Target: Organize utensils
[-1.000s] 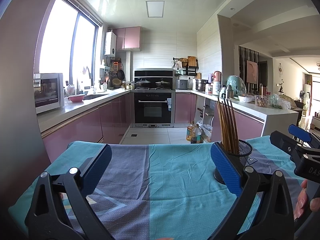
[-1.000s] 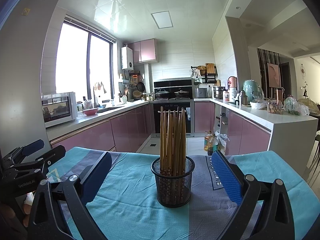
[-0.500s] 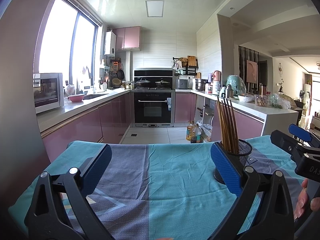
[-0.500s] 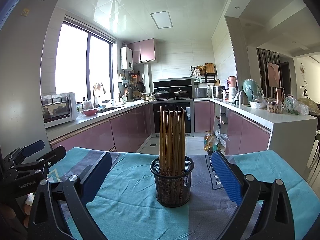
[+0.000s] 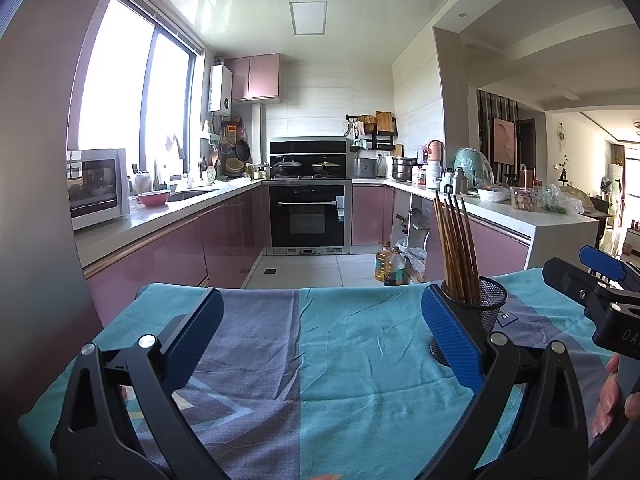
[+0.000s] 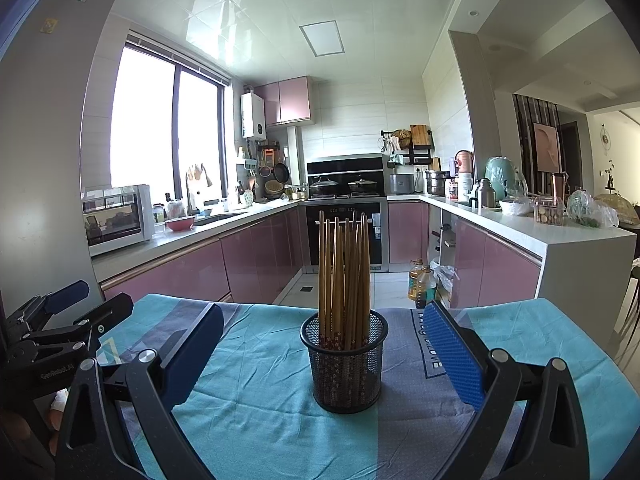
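I have both claws hovering low over the table (image 6: 540, 332), which is covered by a teal and grey cloth (image 5: 340, 352). My right claw (image 6: 324, 352) is spread wide, gripping nothing, its blue pads (image 6: 450, 354) standing well apart to either side of the black mesh holder (image 6: 345, 364). That holder sits upright on the cloth dead ahead at 12 o'clock from the right wrist, in the gap between the pads without touching either one. A bundle of wooden chopsticks (image 6: 345, 272) stands in it, tips up, fanned slightly.

My left claw (image 5: 320, 340) is also wide and empty. From its camera the same holder (image 5: 482, 312) is off at about 2 o'clock, partly hidden behind the right-hand pad (image 5: 450, 342); I cannot tell whether pad and mesh touch there. The chopsticks (image 5: 456, 248) lean a little leftward in this view. The other claw's black body (image 5: 600, 300) comes in at 3 o'clock, with fingertips of a hand (image 5: 612, 396) at the lower edge.

Beyond the table lie pink kitchen cabinets (image 6: 256, 264) and a black oven (image 5: 308, 216) at 12 o'clock.
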Tool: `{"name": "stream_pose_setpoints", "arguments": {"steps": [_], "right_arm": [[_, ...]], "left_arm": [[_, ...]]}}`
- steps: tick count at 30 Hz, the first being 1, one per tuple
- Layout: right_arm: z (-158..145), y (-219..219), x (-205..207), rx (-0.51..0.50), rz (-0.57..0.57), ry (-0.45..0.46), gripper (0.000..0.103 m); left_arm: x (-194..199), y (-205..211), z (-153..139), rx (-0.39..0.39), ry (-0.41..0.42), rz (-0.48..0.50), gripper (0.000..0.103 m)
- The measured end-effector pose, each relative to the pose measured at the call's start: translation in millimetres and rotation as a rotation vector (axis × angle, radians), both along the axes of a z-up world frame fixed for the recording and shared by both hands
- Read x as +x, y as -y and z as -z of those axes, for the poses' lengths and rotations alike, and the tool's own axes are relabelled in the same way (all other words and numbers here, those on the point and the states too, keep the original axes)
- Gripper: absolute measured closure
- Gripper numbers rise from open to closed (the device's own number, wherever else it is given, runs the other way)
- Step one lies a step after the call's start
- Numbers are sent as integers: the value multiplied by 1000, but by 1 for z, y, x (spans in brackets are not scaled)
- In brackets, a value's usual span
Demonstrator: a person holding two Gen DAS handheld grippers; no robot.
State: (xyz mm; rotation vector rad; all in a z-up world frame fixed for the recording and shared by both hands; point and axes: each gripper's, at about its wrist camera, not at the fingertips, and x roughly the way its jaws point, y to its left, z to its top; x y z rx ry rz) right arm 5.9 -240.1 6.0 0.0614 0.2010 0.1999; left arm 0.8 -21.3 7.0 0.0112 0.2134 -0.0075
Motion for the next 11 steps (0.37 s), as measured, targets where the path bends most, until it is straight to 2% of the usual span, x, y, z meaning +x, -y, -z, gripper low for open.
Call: {"name": "stream_pose_setpoints", "arguments": {"steps": [4, 7, 9, 11], "right_arm": [[1, 2, 2, -1, 3, -8, 6], [8, 14, 8, -6, 30, -48, 6], [19, 29, 20, -27, 78, -116, 6], [35, 50, 41, -75, 151, -229, 6]], "left_arm": [[3, -2, 0, -9, -20, 7, 6], [17, -1, 9, 3, -100, 11, 6], [30, -5, 19, 18, -170, -6, 6], [41, -13, 29, 21, -229, -29, 6]]}}
